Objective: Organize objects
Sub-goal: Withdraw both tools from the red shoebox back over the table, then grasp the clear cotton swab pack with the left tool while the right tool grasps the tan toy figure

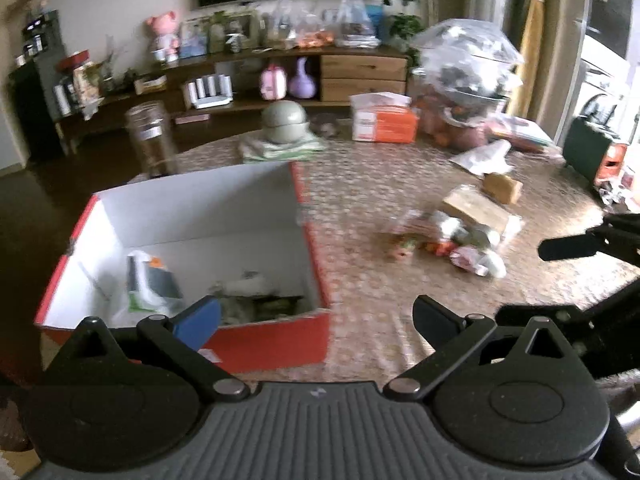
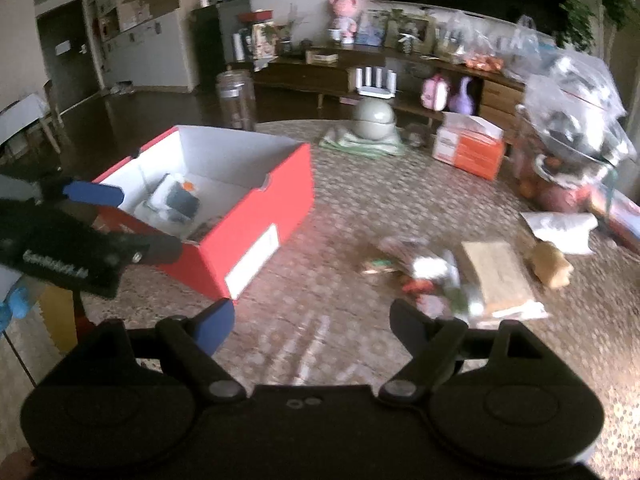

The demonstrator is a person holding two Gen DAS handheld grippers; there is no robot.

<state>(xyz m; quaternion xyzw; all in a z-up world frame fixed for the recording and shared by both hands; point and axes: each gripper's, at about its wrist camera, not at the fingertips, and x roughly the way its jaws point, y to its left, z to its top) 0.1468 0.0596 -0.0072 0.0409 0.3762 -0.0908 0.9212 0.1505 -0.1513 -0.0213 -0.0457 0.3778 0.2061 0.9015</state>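
Jaws of the left gripper [image 1: 316,318] stand wide apart and grasp nothing in the left wrist view, at the near edge of the red box [image 1: 280,340], which sits on the desk [image 1: 380,208] with packets inside. From the right wrist view, the right gripper [image 2: 312,322] is also released and empty above the desk, with the pile of small packets [image 2: 432,280] just ahead and the box to the left.
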